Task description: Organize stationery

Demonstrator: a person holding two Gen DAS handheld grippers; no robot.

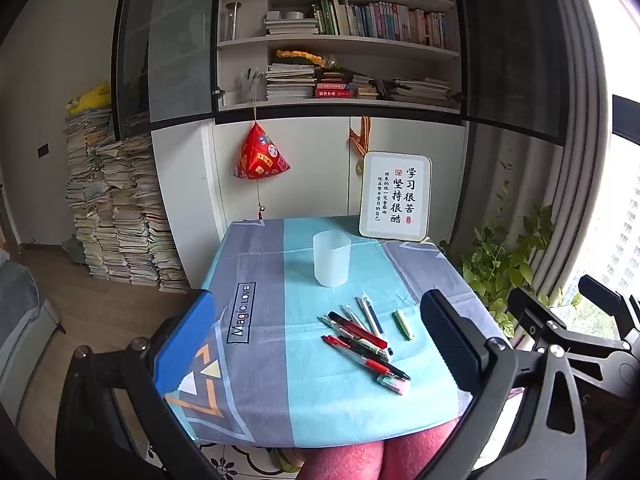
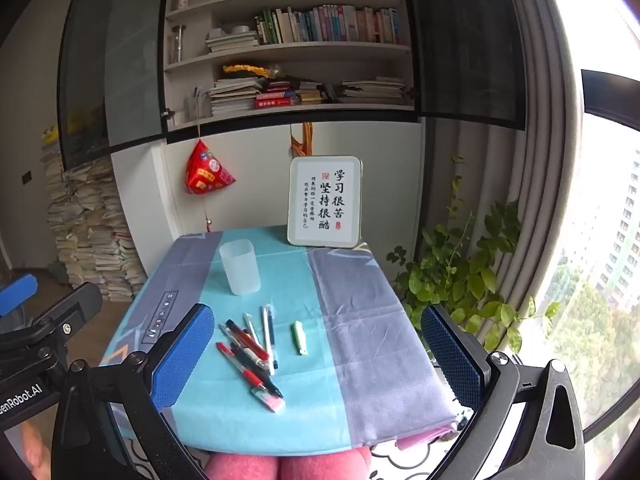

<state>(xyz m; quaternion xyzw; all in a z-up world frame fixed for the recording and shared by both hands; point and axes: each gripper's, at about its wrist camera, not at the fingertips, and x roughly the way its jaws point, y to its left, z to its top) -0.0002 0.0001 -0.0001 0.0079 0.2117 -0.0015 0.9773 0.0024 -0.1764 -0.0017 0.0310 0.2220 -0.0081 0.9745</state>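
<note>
A pile of several pens (image 1: 362,334) lies on the blue and grey tablecloth (image 1: 280,360), with a pale green highlighter (image 1: 404,323) to its right and a pink eraser (image 1: 394,384) at its near end. A frosted plastic cup (image 1: 332,258) stands upright behind them. The same pens (image 2: 252,346), highlighter (image 2: 299,337), eraser (image 2: 269,398) and cup (image 2: 240,266) show in the right wrist view. My left gripper (image 1: 316,344) is open and empty, above the table's near edge. My right gripper (image 2: 316,348) is open and empty, beside it.
A framed calligraphy sign (image 1: 396,196) stands at the table's back edge. A red hanging ornament (image 1: 260,156) hangs on the cabinet behind. Stacks of books (image 1: 116,208) stand at the left, a green plant (image 2: 460,280) and window at the right.
</note>
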